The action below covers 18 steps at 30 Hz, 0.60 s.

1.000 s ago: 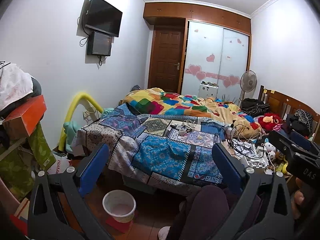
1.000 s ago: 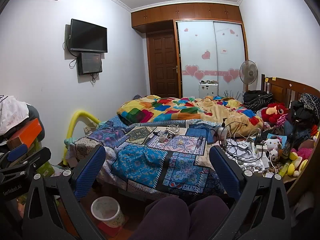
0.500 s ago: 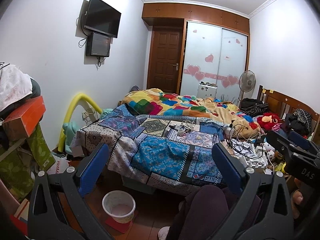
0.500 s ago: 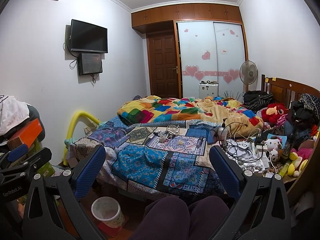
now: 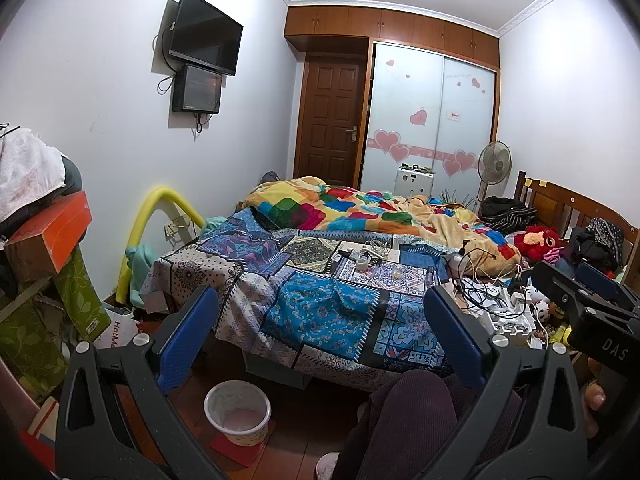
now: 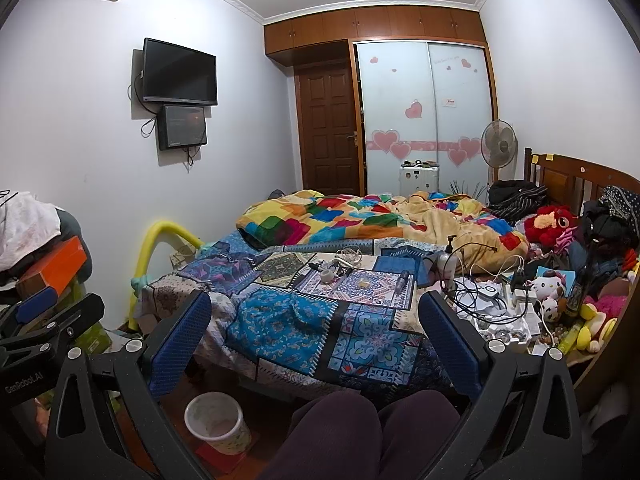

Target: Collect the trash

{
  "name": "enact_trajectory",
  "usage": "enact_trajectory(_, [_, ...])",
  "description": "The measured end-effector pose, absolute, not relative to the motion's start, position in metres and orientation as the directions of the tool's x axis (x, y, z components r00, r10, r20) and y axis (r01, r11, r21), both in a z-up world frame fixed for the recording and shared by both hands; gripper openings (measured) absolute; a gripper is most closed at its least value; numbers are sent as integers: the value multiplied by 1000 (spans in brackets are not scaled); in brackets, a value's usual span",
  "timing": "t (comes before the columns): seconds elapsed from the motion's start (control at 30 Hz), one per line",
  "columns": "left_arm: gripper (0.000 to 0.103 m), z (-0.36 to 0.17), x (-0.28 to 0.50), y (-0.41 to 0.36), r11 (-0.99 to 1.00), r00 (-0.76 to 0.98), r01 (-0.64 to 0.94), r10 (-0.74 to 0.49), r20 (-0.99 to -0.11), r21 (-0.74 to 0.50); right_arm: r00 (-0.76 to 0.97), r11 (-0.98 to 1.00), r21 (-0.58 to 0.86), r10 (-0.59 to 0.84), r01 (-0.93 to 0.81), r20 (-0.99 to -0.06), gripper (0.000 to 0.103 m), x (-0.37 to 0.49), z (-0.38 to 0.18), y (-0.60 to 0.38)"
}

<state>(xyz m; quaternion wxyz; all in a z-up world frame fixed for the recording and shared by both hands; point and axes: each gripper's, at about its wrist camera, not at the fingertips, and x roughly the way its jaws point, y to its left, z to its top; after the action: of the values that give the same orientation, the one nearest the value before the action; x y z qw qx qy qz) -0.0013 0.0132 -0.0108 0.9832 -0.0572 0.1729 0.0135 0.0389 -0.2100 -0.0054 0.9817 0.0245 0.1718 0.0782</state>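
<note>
Trash, as far as can be judged: small bits on the patterned bedspread (image 6: 320,320), among them a little white cup (image 6: 327,276), a crumpled yellowish scrap (image 6: 365,283) and a pen-like item (image 6: 401,281), all mid-bed, well apart from both grippers. White bin (image 5: 237,412) on the floor at the bed's near edge, below and left; looks nearly empty, contents hard to tell.

Progress: nothing collected yet, by my reading. Whole job left.

Left gripper (image 5: 320,340): fingers spread wide, nothing between them. Right gripper (image 6: 316,340): same, released and empty. Both held above the person's knees (image 6: 360,428), pointing at the bed.

Room to move: open air over the near bedspread. Right side crowded with tangled cables (image 6: 484,300) and soft toys (image 6: 554,280); snag risk there. Stacked boxes (image 5: 48,232) close in on the left. Floor gap between knees and bed edge is narrow.
</note>
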Motion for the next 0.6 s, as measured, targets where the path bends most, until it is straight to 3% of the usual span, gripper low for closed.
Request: enact_trajectory(0.6, [103, -3, 9, 14, 995, 938, -74, 44, -344, -74, 930, 988, 67, 154, -139, -333, 103, 47, -5, -201])
